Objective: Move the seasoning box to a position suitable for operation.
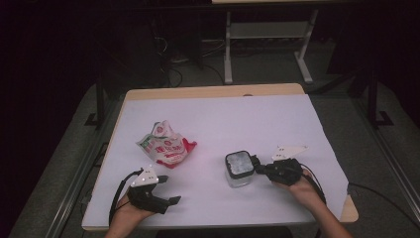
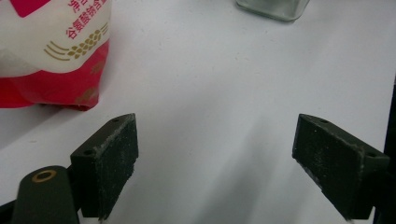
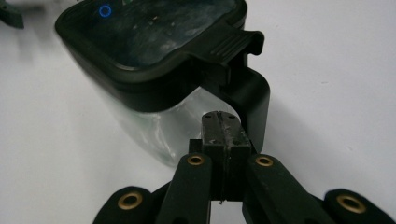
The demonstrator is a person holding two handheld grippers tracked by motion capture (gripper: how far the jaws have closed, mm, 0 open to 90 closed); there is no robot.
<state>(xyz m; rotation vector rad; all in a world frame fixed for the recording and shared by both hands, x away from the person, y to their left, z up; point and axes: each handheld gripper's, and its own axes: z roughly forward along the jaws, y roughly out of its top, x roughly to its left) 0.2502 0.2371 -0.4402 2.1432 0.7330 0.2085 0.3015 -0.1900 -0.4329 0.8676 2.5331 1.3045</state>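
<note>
A clear glass jar (image 1: 239,169) with a black latching lid stands on the white table cover (image 1: 223,119) at front right. My right gripper (image 1: 258,166) comes in from the jar's right, its jaws shut together with nothing between them. In the right gripper view the right gripper's (image 3: 223,122) tips sit right at the black latch clip (image 3: 243,70) hanging from the lid (image 3: 154,32); whether they touch it I cannot tell. My left gripper (image 1: 168,189) rests at front left, open and empty. Its left fingertip (image 2: 109,163) and the other stand wide apart over bare cover. A crumpled red-and-white food bag (image 1: 166,145) lies beyond it.
The bag's lower corner (image 2: 51,60) shows at the upper left of the left gripper view, and the jar's base (image 2: 273,7) at the top. Beyond the table are a dark floor, cables and a white frame (image 1: 267,44). A cable (image 1: 381,196) trails off to the right.
</note>
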